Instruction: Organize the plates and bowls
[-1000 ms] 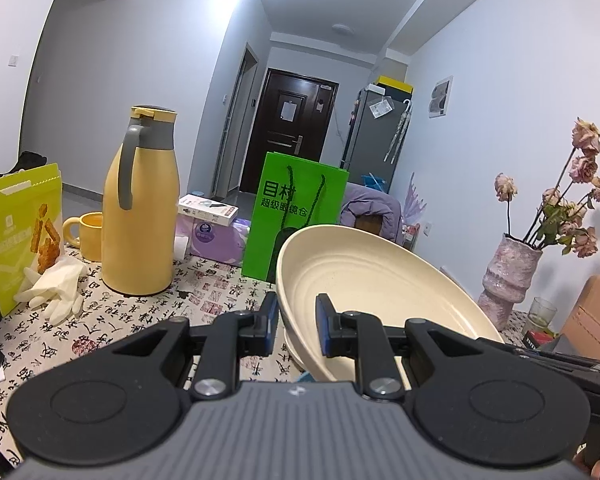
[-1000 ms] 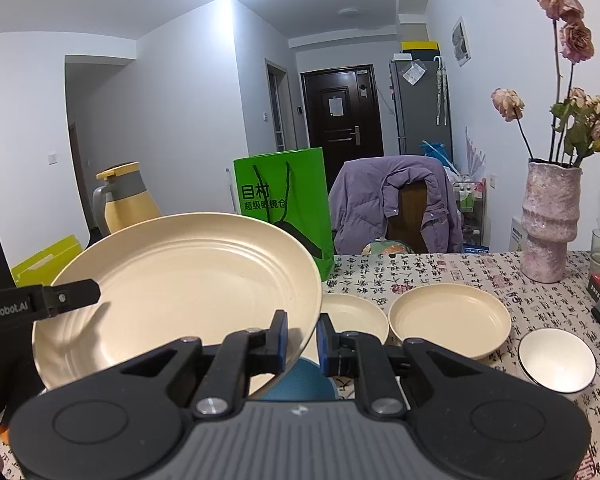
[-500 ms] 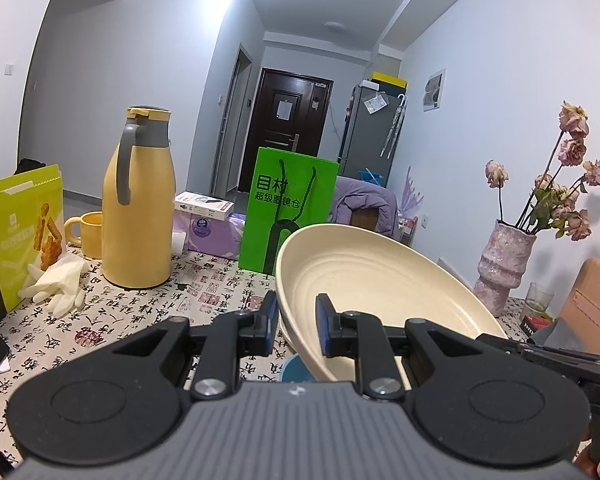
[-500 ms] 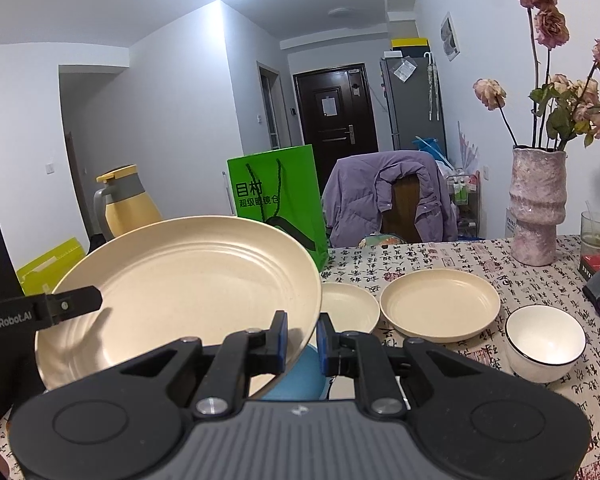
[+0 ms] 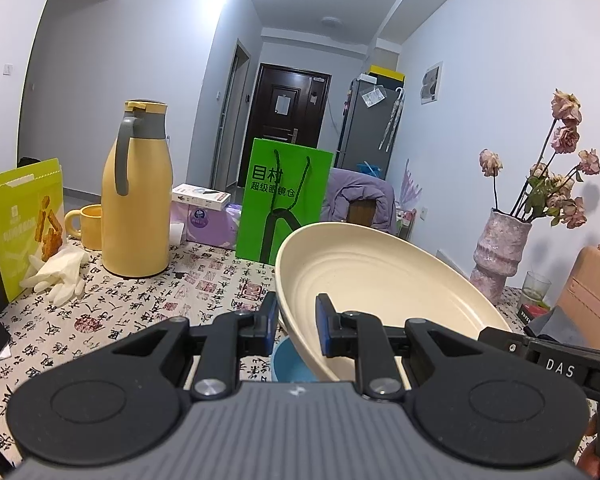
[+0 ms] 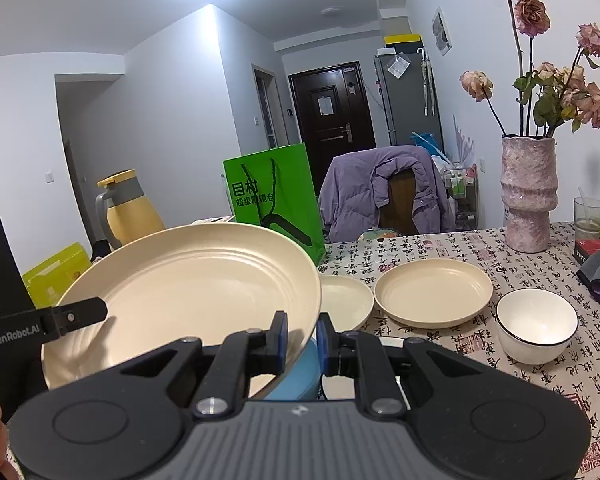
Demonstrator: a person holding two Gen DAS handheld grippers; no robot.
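Observation:
A large cream plate (image 5: 380, 288) (image 6: 188, 288) hangs tilted above the table, held at two opposite rims. My left gripper (image 5: 297, 312) is shut on its left rim, and my right gripper (image 6: 302, 330) is shut on its right rim. A blue bowl (image 5: 292, 364) (image 6: 296, 376) sits just below the plate, mostly hidden. To the right on the table lie a small cream plate (image 6: 344, 300), a medium cream plate (image 6: 432, 290) and a white bowl (image 6: 536, 320).
A yellow thermos (image 5: 136, 200), a yellow mug (image 5: 86, 226) and white gloves (image 5: 60, 272) stand at the left. A green paper bag (image 5: 284, 196) is behind the plate. A pink vase (image 6: 528, 196) and a glass (image 6: 588, 212) stand at the far right.
Both grippers have carried the large plate a little back from the far table things, which look slightly smaller. The grips on the rims are unchanged.

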